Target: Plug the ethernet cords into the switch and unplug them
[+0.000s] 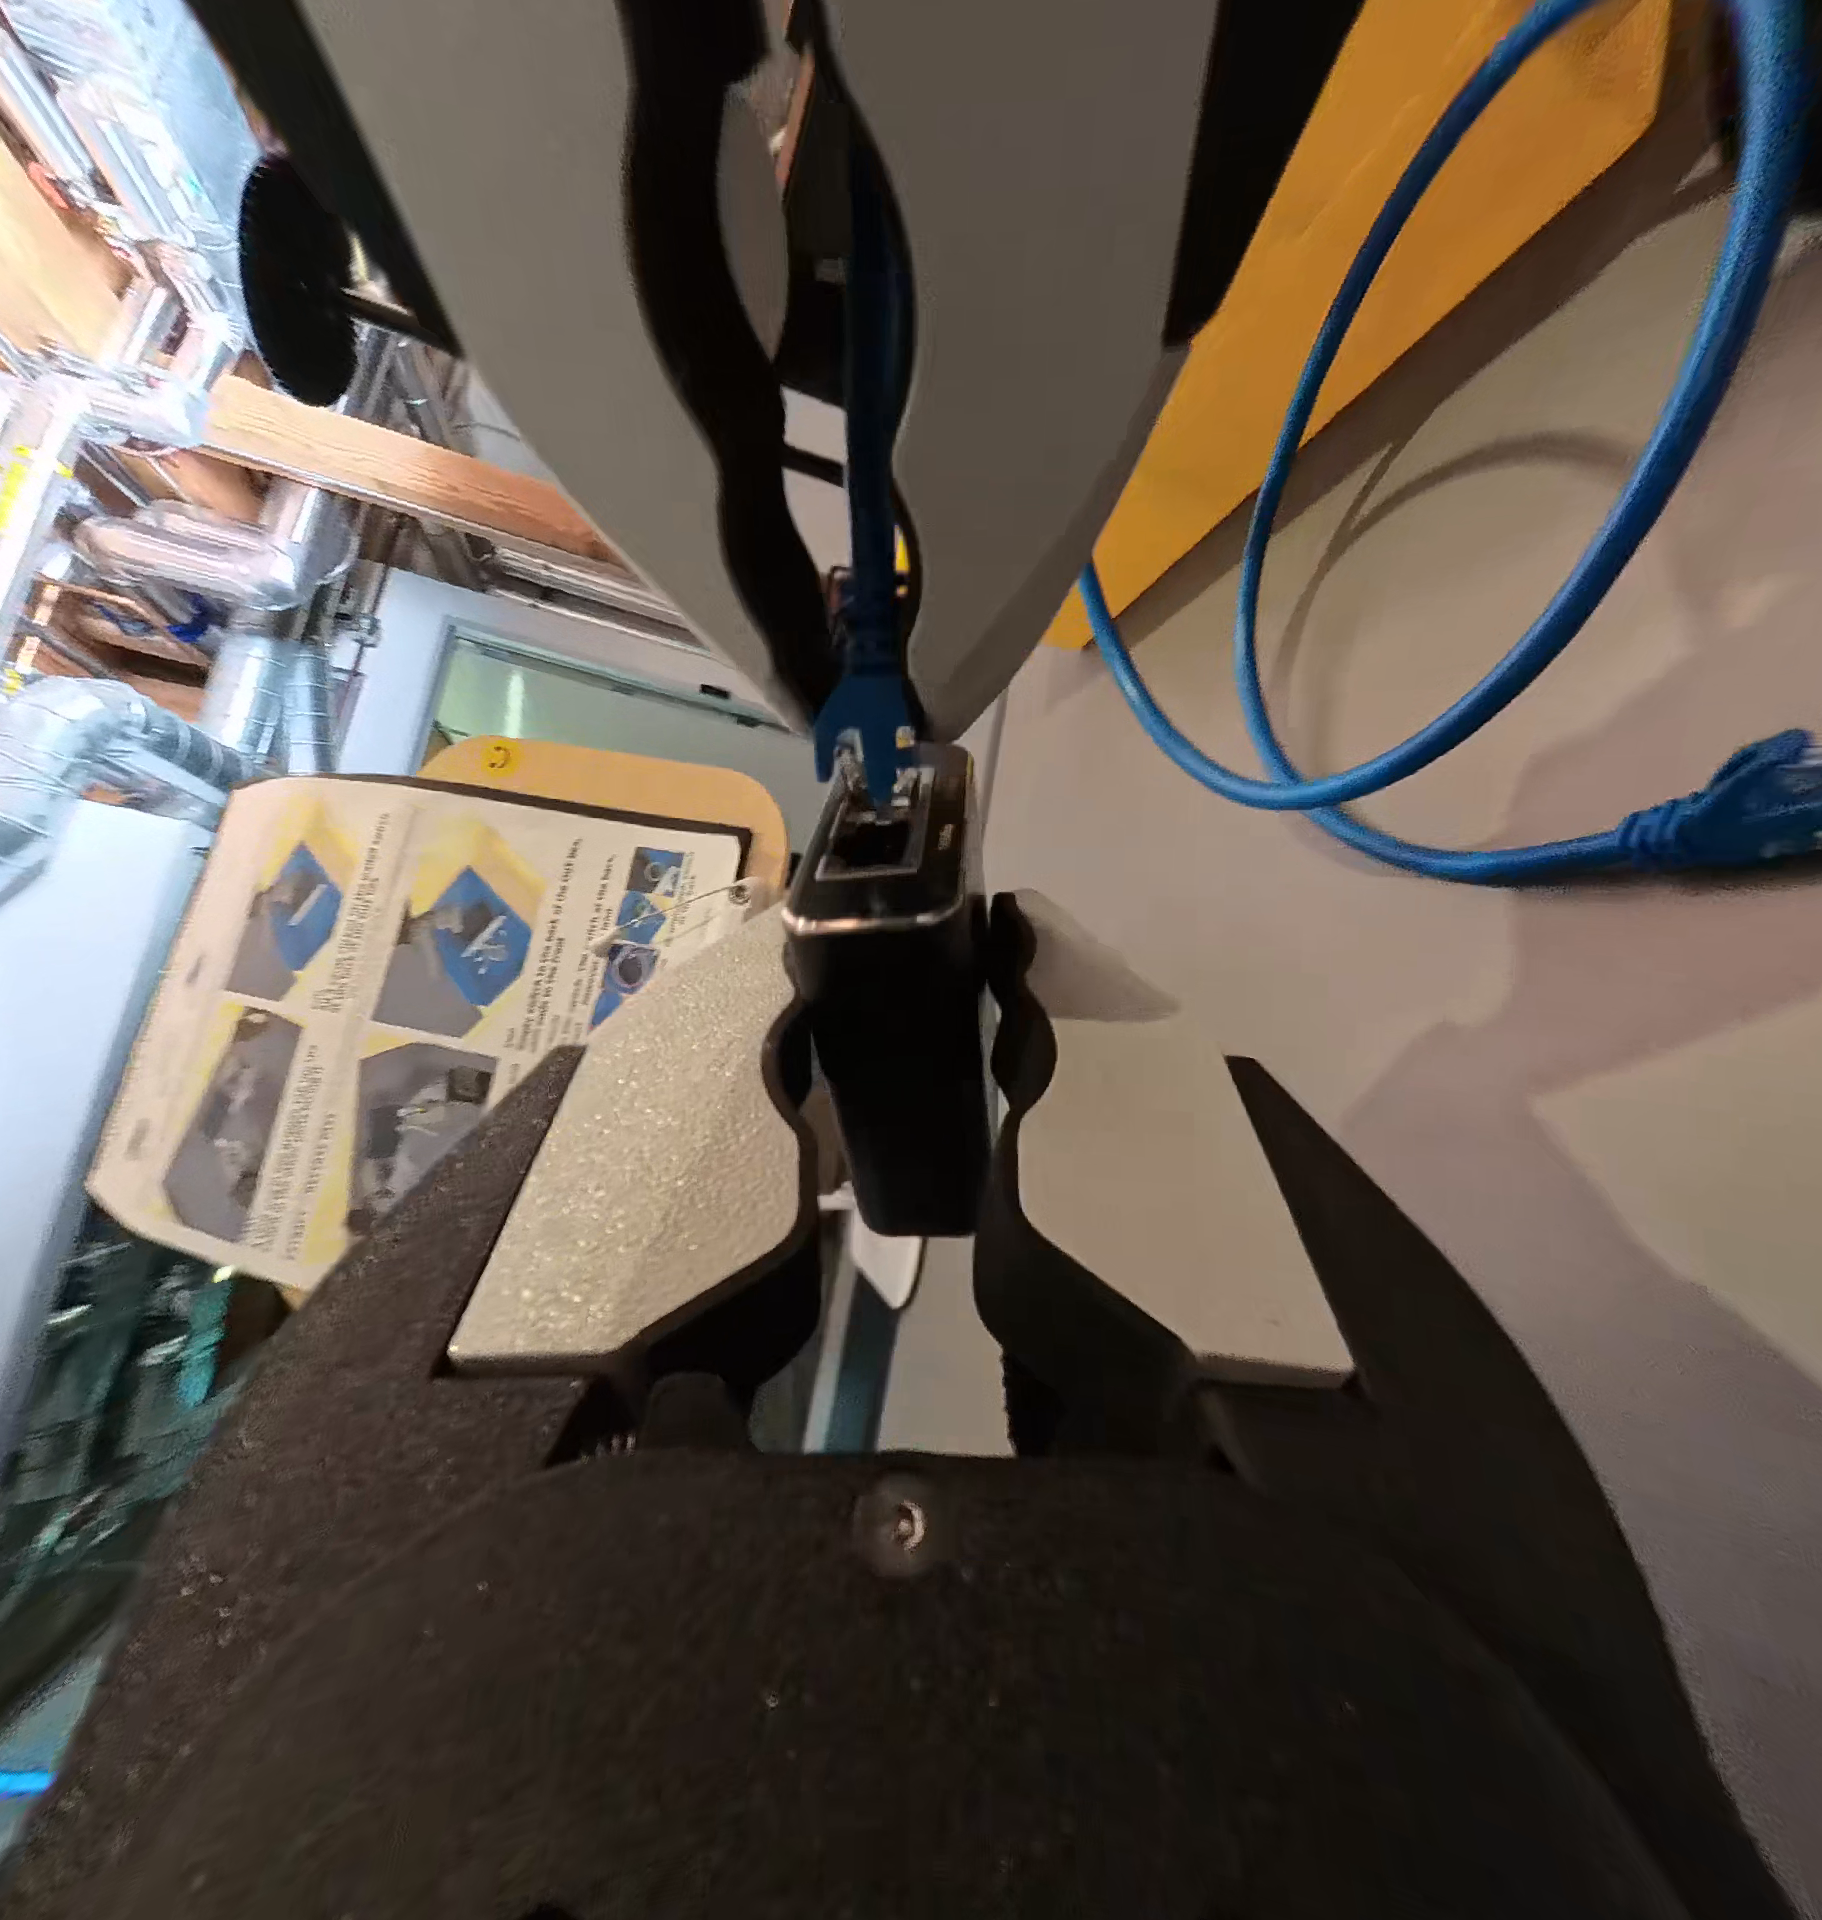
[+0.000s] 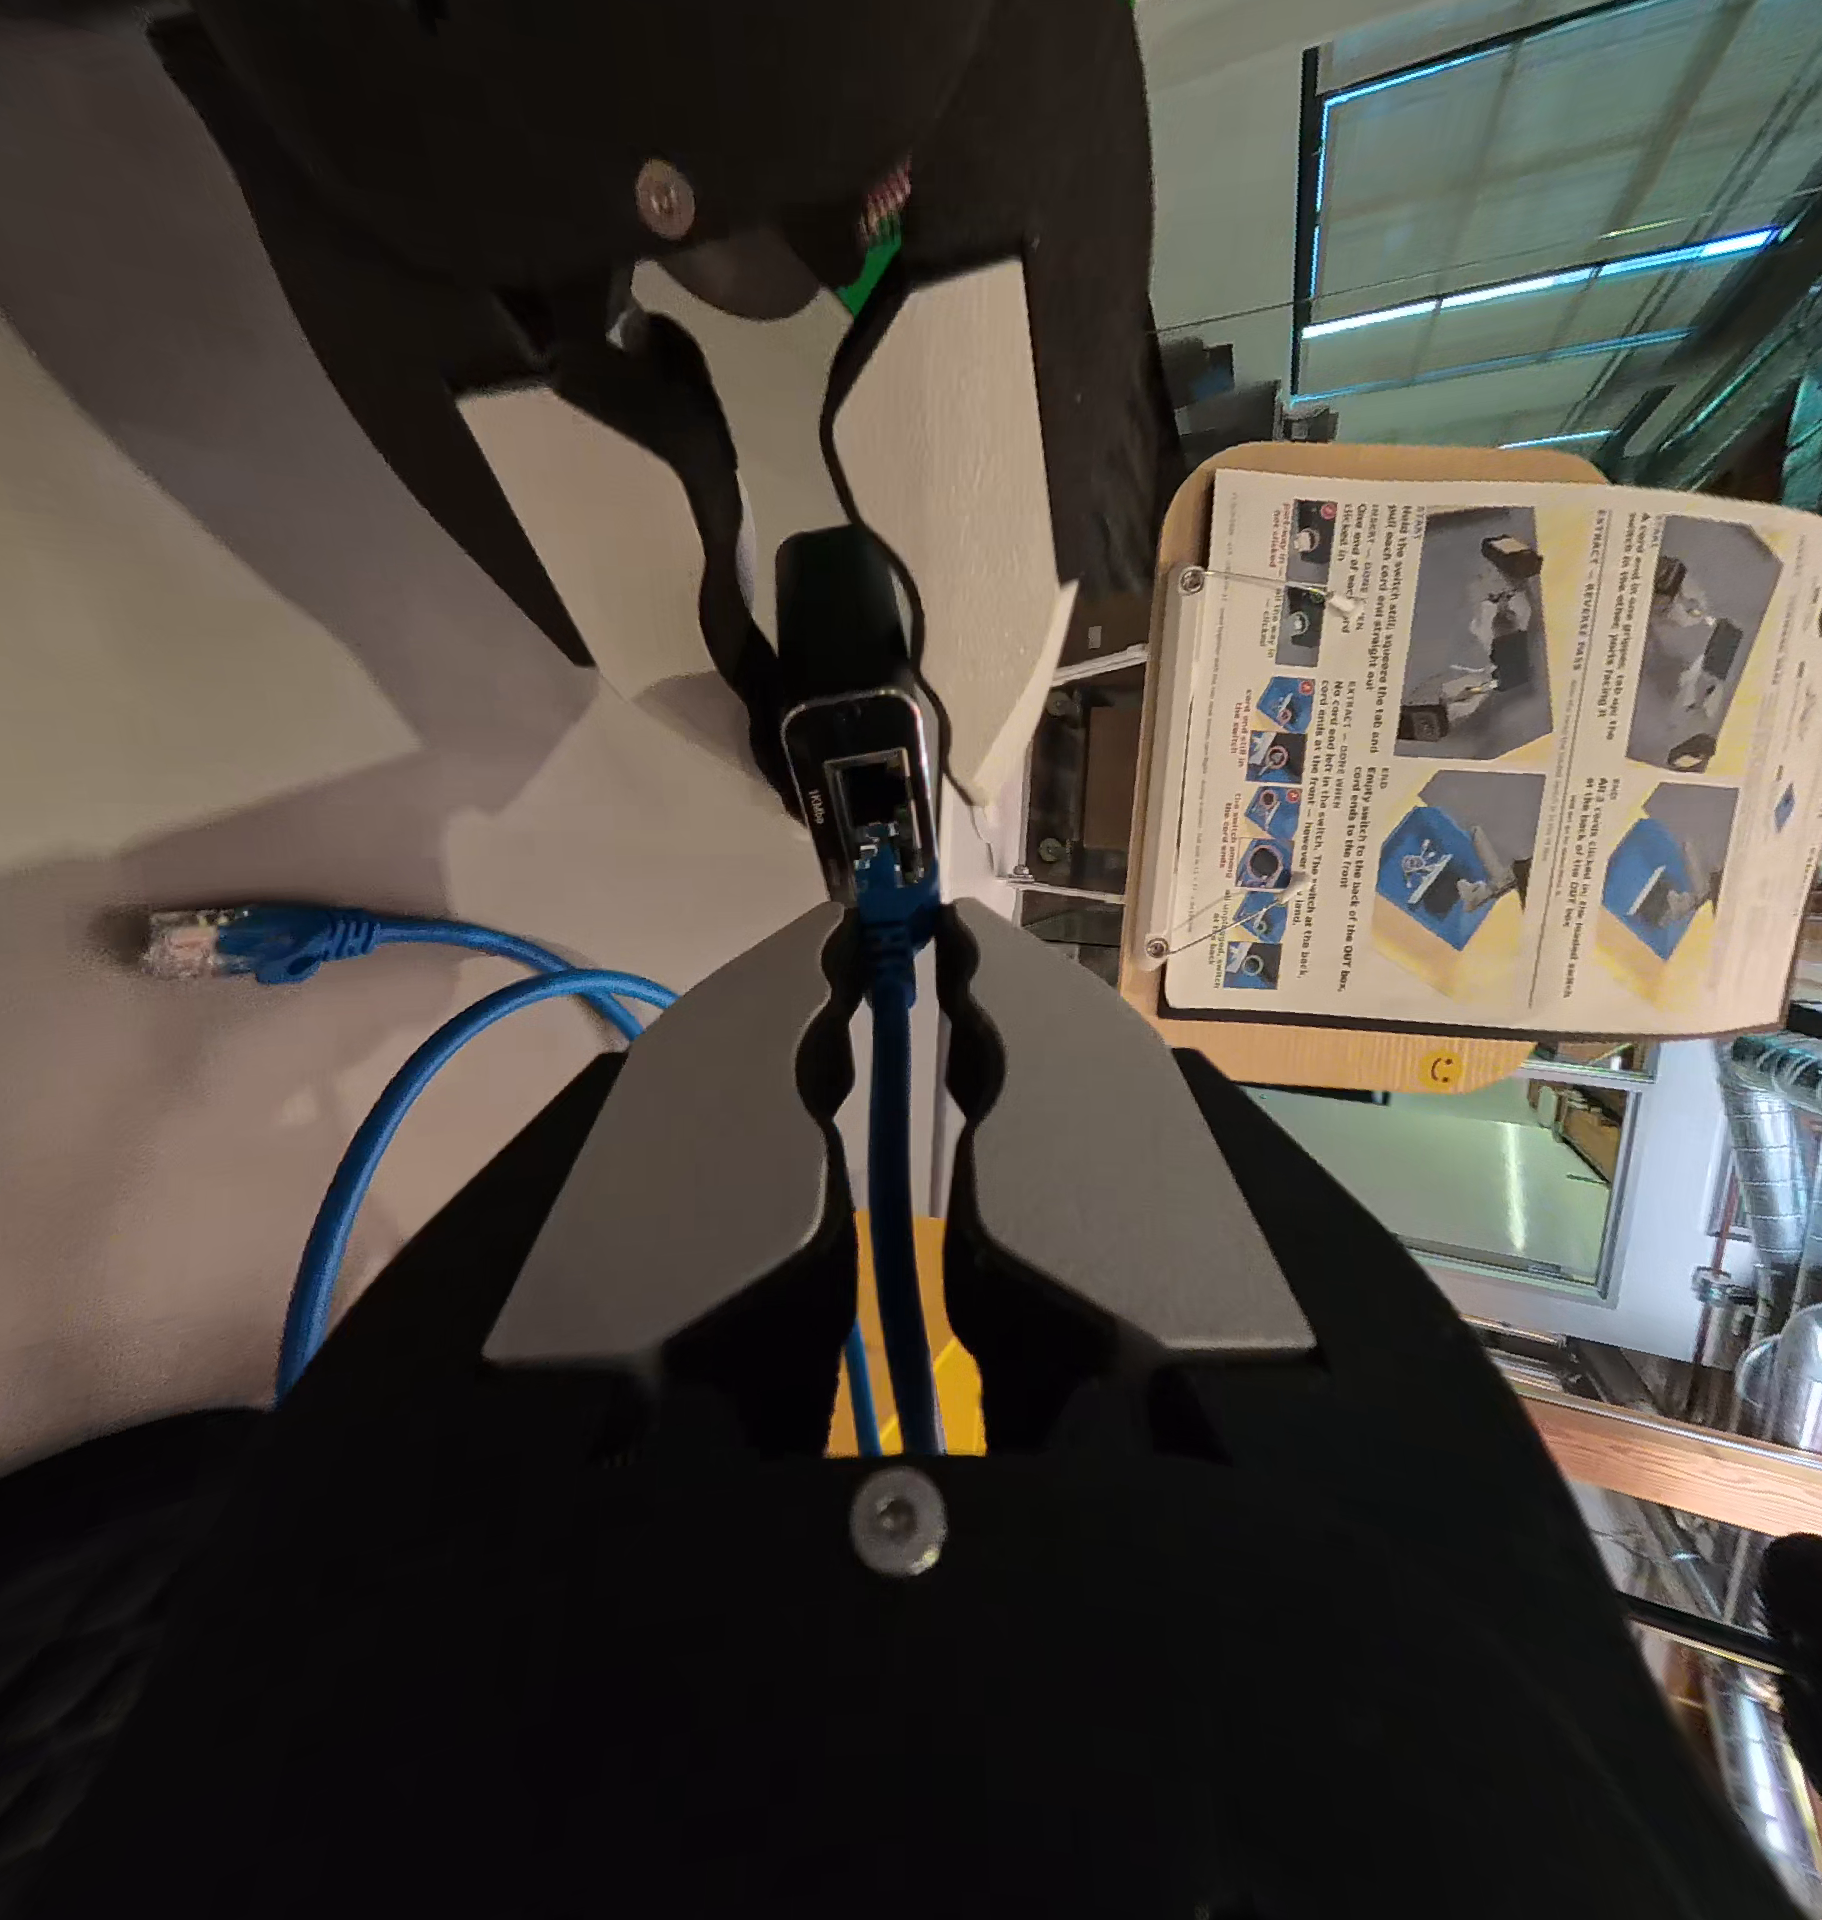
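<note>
My left gripper (image 1: 891, 935) is shut on a small black switch (image 1: 902, 1049) and holds it by its sides, with the port face (image 1: 871, 847) pointing away from me. In the right wrist view, the left gripper (image 2: 845, 665) reaches in from the top around the switch (image 2: 850, 644). My right gripper (image 2: 891, 930) is shut on the boot of a blue ethernet cord (image 2: 891, 1091). Its plug (image 2: 886, 868) sits at the switch's port; how deep it sits is unclear. The right gripper (image 1: 876, 717) enters the left wrist view from above.
The cord's other plug (image 1: 1759, 800) lies loose on the grey table (image 1: 1406, 1039), with the cord looping beside it (image 2: 367, 1122). A yellow box (image 1: 1354, 312) stands behind the loop. An instruction sheet on a wooden board (image 2: 1458, 758) stands beside the switch. Less than 4 cm separates the two grippers' tips.
</note>
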### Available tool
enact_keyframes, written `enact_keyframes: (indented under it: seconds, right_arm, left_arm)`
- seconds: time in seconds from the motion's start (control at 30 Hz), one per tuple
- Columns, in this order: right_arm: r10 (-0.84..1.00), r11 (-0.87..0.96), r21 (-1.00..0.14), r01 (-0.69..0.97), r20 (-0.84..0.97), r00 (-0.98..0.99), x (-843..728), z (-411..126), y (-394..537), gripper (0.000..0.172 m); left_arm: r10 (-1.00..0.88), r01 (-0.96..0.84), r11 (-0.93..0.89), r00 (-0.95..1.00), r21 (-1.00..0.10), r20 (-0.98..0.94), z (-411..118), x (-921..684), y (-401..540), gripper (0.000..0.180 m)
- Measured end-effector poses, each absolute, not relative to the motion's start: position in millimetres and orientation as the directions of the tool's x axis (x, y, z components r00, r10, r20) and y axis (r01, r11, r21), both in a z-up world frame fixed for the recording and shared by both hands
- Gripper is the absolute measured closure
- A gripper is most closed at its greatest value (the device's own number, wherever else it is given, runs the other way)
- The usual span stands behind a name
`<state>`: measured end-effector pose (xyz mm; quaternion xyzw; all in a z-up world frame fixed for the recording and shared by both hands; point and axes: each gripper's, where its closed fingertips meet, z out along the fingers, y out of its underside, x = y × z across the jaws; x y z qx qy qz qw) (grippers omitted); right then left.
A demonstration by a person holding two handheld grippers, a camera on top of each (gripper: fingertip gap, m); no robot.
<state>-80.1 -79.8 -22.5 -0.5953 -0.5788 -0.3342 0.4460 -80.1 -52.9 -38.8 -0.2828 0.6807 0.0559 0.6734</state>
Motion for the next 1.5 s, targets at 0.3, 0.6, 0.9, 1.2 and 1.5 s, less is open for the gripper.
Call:
enact_keyframes:
  seconds: [0.3, 0.6, 0.9, 1.2, 1.5]
  right_arm:
    - [0.319, 0.046, -0.112, 0.993, 0.943, 0.091, -82.3, -22.8, -71.1, 0.157]
    - [0.040, -0.041, -0.196, 0.980, 0.979, 0.198, -49.3, -3.7, -54.8, 0.157]
    - [-0.057, 0.023, -0.142, 0.990, 0.988, 0.143, -64.8, -0.9, -57.8, 0.157]
    - [-0.013, 0.061, -0.262, 0.963, 0.965, 0.263, -66.5, -3.0, -54.9, 0.148]
    - [0.005, 0.107, -0.226, 0.968, 0.974, 0.227, -68.6, -6.4, -58.0, 0.156]
  left_arm:
    - [-0.343, -0.529, 0.774, 0.109, -0.347, -0.933, -41.2, -82.2, -40.6, 0.152]
    - [-0.869, -0.263, 0.373, 0.235, -0.890, -0.434, -11.3, -82.8, -52.3, 0.103]
    - [-0.987, -0.109, -0.024, 0.163, -0.994, 0.006, -9.2, -85.5, -43.3, 0.112]
    - [-0.985, -0.065, -0.032, 0.173, -0.997, 0.020, -8.6, -85.3, -40.4, 0.115]
    - [-0.984, -0.063, 0.011, 0.178, -0.998, -0.022, -6.7, -85.5, -43.8, 0.115]
